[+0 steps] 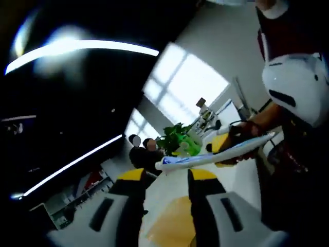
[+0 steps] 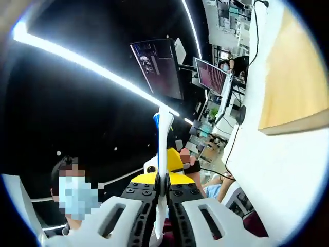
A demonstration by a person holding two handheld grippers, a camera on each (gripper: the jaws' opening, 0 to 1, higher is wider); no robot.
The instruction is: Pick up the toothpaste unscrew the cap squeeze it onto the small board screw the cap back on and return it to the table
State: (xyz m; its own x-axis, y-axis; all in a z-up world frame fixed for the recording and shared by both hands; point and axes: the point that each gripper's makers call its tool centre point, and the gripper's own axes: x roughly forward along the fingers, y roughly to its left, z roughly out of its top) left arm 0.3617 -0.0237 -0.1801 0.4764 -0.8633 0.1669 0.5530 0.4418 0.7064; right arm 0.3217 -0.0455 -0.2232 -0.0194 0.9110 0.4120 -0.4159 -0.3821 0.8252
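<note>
Between the right gripper point(image 2: 163, 193) fingers, one toothpaste tube point(image 2: 164, 135); one board point(image 2: 293, 77).

A: Where does the left gripper view look?
B: Upward and tilted, toward windows and ceiling lights, close on the tube point(image 1: 216, 155).
A: The right gripper view?
B: Rolled sideways, along the tube point(image 2: 163, 149) edge-on, very near. Both share that tube.

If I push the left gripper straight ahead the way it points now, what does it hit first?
Most likely the toothpaste tube, which lies crosswise just past the left gripper tips, held at its far end by the right gripper. Depth is hard to judge, so the gap is uncertain.
</note>
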